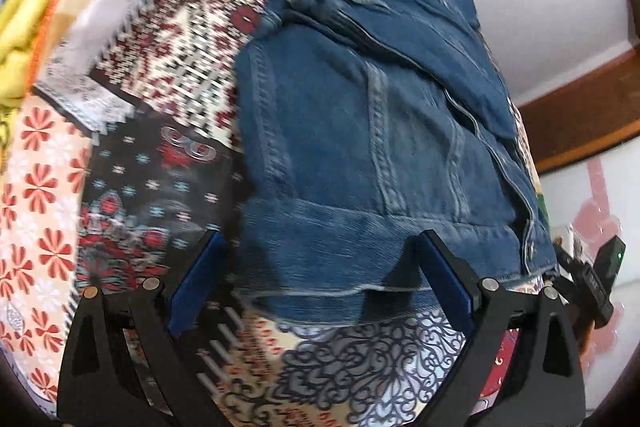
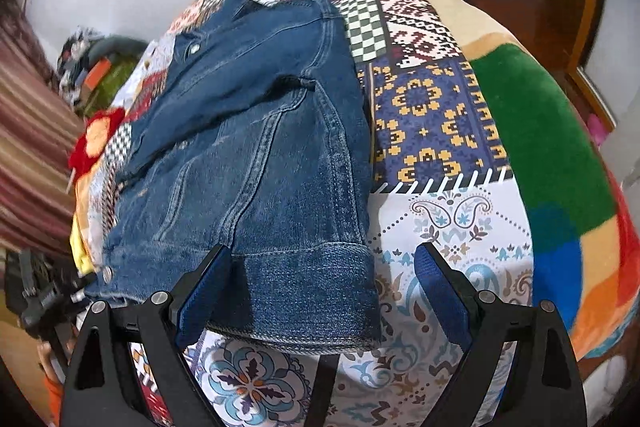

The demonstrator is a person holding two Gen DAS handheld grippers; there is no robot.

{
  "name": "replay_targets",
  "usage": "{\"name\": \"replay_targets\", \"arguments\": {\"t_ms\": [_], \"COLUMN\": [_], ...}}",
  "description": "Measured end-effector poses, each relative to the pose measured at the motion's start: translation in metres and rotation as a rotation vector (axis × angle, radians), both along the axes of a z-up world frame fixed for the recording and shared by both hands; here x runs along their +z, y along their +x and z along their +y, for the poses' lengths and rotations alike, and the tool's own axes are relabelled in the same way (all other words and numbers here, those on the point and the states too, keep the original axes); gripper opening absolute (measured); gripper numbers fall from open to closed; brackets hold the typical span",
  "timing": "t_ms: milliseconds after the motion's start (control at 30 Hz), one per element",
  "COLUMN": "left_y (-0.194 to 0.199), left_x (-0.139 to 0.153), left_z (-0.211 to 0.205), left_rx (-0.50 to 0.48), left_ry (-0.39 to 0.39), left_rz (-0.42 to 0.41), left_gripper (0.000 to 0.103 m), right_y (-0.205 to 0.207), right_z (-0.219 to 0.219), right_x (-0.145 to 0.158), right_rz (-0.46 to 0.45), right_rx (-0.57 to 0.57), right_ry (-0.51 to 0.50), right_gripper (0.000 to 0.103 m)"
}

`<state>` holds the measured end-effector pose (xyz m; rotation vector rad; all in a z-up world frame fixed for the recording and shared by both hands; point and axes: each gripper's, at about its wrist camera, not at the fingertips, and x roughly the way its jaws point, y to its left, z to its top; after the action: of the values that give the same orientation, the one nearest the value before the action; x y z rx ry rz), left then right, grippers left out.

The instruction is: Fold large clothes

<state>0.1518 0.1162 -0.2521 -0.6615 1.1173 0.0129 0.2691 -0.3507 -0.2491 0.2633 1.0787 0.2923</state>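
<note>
Denim jacket (image 2: 248,163) lying flat on the patchwork bedspread (image 2: 436,115), partly folded; its long axis runs away from both cameras, hem nearest, collar apparently at the far end. Left gripper (image 1: 320,267) and right gripper (image 2: 322,279) hover at the hem, jaws apart, holding nothing.

Bare patchwork bedspread (image 2: 448,227) lies open right of my denim jacket (image 2: 248,155); a green-and-orange blanket (image 2: 552,155) bounds that side.
</note>
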Motion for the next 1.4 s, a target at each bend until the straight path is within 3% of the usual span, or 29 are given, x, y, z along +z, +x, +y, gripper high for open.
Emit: {"name": "replay_targets", "arguments": {"t_ms": [67,133,267,333,500,567,667,767,900,1000,1200,1400], "left_y": [0.002,0.002,-0.001,-0.001,-0.001,0.002,0.009,0.017,0.029,0.044,0.076,0.116], "left_x": [-0.003,0.000,0.016,0.021,0.033,0.044,0.060,0.075,0.095,0.110,0.131,0.138], "left_z": [-0.006,-0.010,-0.021,-0.023,-0.027,-0.029,-0.027,-0.020,-0.006,-0.003,0.003,0.007], "left_rx": [-0.006,0.003,-0.017,-0.031,-0.053,-0.059,-0.064,-0.062,-0.043,-0.051,-0.048,-0.020], "left_ry": [-0.020,0.013,0.133,0.218,0.280,0.304,0.338,0.319,0.256,0.288,0.300,0.333], "left_rz": [-0.004,-0.019,-0.072,-0.085,-0.137,-0.177,-0.227,-0.275,-0.338,-0.369,-0.431,-0.456], "left_gripper": [0.089,0.084,0.055,0.041,0.025,0.017,0.014,0.013,0.012,0.012,0.012,0.011], "right_y": [-0.002,-0.004,-0.011,-0.014,-0.018,-0.018,-0.015,-0.007,0.012,0.037,0.082,0.130], "right_z": [-0.001,0.001,0.004,0.004,-0.001,-0.004,-0.005,-0.001,0.009,0.015,0.044,0.051], "right_x": [-0.001,0.000,0.001,0.000,0.002,0.004,0.009,0.022,0.042,0.051,0.084,0.109], "right_rz": [-0.010,-0.022,-0.050,-0.051,-0.054,-0.055,-0.063,-0.104,-0.160,-0.169,-0.281,-0.368], "right_rx": [-0.015,-0.007,0.001,-0.006,-0.037,-0.038,-0.036,-0.011,0.045,0.053,0.114,0.092], "right_ry": [0.024,0.036,0.053,0.070,0.076,0.089,0.093,0.091,0.083,0.138,0.120,0.143], "right_gripper": [0.092,0.091,0.077,0.067,0.033,0.028,0.019,0.015,0.014,0.012,0.011,0.011]}}
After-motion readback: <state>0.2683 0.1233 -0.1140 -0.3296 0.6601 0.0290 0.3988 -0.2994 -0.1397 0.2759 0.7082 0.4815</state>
